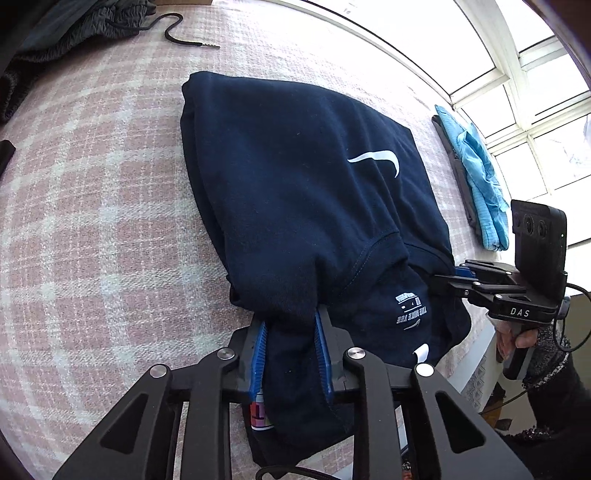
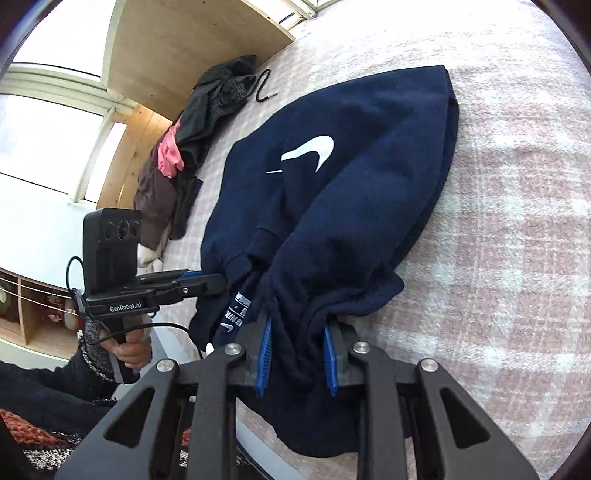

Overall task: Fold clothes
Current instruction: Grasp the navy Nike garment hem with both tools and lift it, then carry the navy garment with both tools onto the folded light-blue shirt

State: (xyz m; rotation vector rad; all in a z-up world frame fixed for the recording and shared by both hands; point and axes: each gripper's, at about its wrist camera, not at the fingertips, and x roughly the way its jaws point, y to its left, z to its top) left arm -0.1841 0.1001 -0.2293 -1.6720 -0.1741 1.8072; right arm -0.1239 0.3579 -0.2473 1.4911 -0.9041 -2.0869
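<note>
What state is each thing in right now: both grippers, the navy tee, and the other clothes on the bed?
Left gripper: shut on the navy tee, fabric bunched between its blue fingers.
Right gripper: shut on the navy tee, near edge.
Navy tee: partly folded, far part flat on the bed, near edge lifted.
Light blue garment: folded, by the window.
Dark clothes pile: unfolded, heaped.
Checked bedcover: spread flat.

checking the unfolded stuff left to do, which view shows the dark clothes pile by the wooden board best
The right wrist view. It shows the whole clothes pile along the wooden board, with dark, pink and brown pieces. The left wrist view catches only a dark corner of it at the top edge.
</note>
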